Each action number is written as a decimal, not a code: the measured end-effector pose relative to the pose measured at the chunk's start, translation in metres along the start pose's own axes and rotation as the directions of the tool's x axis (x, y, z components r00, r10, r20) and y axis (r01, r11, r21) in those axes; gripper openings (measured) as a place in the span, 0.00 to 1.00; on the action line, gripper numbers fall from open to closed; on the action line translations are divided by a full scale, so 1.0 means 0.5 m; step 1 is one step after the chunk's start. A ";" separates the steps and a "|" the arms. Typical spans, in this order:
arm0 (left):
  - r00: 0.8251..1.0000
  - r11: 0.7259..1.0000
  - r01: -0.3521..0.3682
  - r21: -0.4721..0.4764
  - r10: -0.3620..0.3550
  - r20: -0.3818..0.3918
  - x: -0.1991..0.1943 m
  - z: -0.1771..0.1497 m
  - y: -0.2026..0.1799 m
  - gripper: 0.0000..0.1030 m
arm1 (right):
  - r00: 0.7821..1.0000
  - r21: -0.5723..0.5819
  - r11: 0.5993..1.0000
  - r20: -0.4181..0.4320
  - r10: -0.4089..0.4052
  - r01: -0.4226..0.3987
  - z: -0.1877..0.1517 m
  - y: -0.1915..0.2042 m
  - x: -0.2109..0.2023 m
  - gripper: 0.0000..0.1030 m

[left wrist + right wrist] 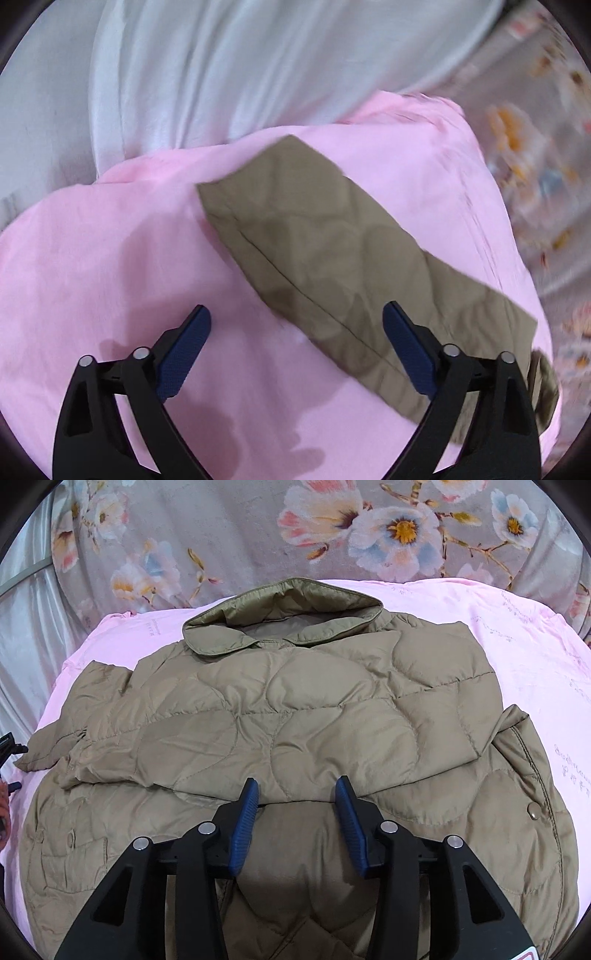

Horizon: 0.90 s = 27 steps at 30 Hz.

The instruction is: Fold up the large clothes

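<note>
The quilted khaki jacket (pixel 295 716) is lying on the pink sheet (pixel 535 657), one sleeve (pixel 332 251) still trailing sideways. The right gripper (pixel 295 794) is hovering half-open over the folded-in panel, gripping nothing. The left gripper (pixel 295 325), spread wide and empty, is hanging over that loose sleeve, which looks next to be folded in.

From my left wrist camera everything smears: the floral fabric (pixel 535 155) at far right is illegible. The khaki sleeve (pixel 332 258) runs behind my finger (pixel 406 347). The jacket's (pixel 295 709) near hem leaves the right view.
</note>
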<state>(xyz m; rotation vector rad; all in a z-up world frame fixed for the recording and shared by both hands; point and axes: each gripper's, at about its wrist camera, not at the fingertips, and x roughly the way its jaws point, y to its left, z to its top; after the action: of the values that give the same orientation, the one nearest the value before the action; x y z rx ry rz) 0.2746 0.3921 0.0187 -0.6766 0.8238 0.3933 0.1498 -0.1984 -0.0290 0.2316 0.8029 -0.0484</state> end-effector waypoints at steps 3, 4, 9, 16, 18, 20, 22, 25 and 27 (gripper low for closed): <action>1.000 1.000 0.016 -0.014 -0.015 0.024 0.015 0.020 -0.002 0.87 | 1.000 0.005 1.000 -0.008 0.000 0.000 -0.001 -0.001 0.003 0.44; 0.999 1.000 0.027 -0.007 -0.027 0.028 0.020 0.026 -0.010 0.83 | 1.000 0.008 1.000 -0.010 0.000 0.000 -0.001 -0.002 0.004 0.44; 0.999 0.997 -0.018 0.078 0.014 0.043 0.034 0.046 -0.055 0.03 | 1.000 0.016 1.000 -0.014 0.000 0.000 -0.002 -0.003 0.007 0.45; 0.972 0.952 0.082 0.295 -0.142 0.187 -0.140 0.024 -0.227 0.02 | 1.000 0.014 1.000 -0.015 -0.013 0.013 -0.001 0.002 0.009 0.46; 0.953 0.916 0.145 0.374 -0.230 0.195 -0.208 -0.005 -0.301 0.01 | 1.000 0.015 1.000 -0.014 -0.010 0.010 0.000 0.001 0.008 0.46; 0.931 0.871 0.204 0.447 -0.314 0.188 -0.272 -0.042 -0.373 0.01 | 1.000 0.016 1.000 -0.013 -0.008 0.008 0.000 0.001 0.008 0.46; 0.901 0.801 0.259 0.539 -0.402 0.165 -0.343 -0.106 -0.463 0.01 | 1.000 0.020 1.000 -0.011 -0.004 0.004 0.001 -0.001 0.008 0.46; 0.867 0.694 0.324 0.643 -0.489 0.091 -0.405 -0.206 -0.582 0.02 | 1.000 0.034 0.999 -0.002 0.006 -0.006 0.001 -0.006 0.005 0.46; 0.862 0.624 0.359 0.694 -0.507 0.011 -0.431 -0.291 -0.654 0.02 | 1.000 0.052 0.999 0.012 0.017 -0.018 0.001 -0.013 -0.002 0.46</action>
<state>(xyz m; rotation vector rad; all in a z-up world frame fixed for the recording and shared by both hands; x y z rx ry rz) 0.2458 0.0416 0.2440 -0.1195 0.5110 -0.2930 0.1486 -0.2047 -0.0292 0.2871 0.7882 -0.0542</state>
